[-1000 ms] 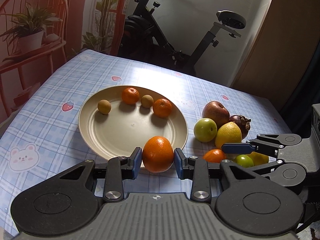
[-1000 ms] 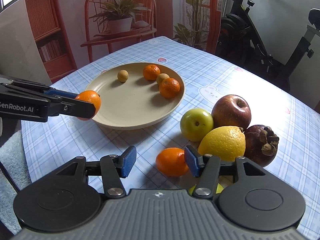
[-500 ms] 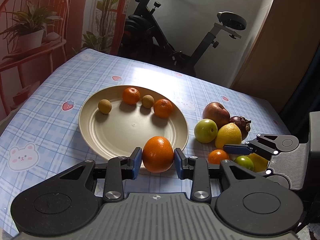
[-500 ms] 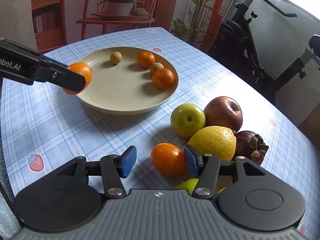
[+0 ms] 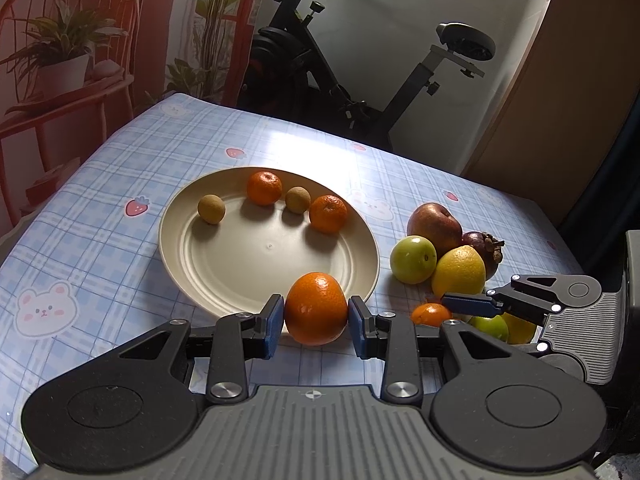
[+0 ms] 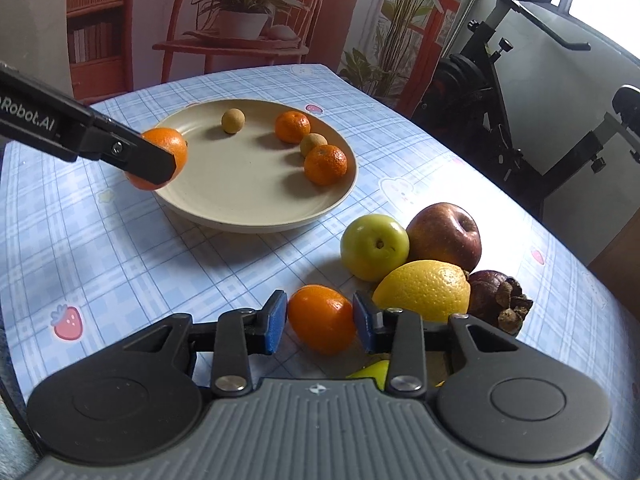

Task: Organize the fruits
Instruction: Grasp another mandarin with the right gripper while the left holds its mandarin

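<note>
The right claw (image 6: 320,322) has just been closing and now pinches a small orange (image 6: 322,318) resting on the tabletop (image 6: 120,248) beside a lemon (image 6: 424,290); lift straight up so the neighbours stay put. The left claw (image 5: 316,316) pinches a glossy, rounder orange (image 5: 316,308) ahead of it, over the near rim of the plate (image 5: 176,248).

Premises are presenting as a home living room. An exercise bike (image 5: 360,72) is standing behind a table (image 5: 100,216) wearing a child-print checked cloth; potted plants (image 6: 244,4) are sitting on a red rattan shelf (image 6: 236,46).
</note>
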`<action>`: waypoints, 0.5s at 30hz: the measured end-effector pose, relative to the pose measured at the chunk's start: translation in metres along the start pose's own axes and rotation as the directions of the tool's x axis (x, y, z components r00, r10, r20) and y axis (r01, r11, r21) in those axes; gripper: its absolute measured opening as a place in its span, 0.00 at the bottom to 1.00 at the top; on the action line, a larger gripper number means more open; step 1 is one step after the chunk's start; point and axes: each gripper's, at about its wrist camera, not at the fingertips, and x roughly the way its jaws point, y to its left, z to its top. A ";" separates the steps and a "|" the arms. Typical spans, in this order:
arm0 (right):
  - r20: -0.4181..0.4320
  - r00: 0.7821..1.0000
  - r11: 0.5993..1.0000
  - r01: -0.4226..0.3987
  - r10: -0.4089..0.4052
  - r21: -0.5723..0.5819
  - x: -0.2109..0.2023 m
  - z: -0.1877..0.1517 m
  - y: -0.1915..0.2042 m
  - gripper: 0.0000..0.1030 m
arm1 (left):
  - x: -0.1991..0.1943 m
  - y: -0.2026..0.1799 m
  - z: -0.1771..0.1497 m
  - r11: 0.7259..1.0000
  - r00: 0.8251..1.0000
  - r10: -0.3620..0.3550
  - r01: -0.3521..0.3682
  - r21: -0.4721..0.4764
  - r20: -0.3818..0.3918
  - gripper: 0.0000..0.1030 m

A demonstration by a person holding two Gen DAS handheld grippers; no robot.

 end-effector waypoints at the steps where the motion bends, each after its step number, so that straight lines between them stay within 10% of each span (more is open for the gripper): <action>1: 0.001 1.000 0.999 -0.026 0.026 0.030 -0.001 0.001 -0.001 0.38 | 0.000 0.000 0.000 1.000 1.000 0.000 0.000 0.000 -0.001 0.36; 15: 0.031 0.997 0.986 -0.079 0.076 0.149 -0.004 -0.006 -0.004 0.41 | 0.002 -0.002 -0.002 1.000 1.000 0.004 -0.004 0.005 -0.006 0.36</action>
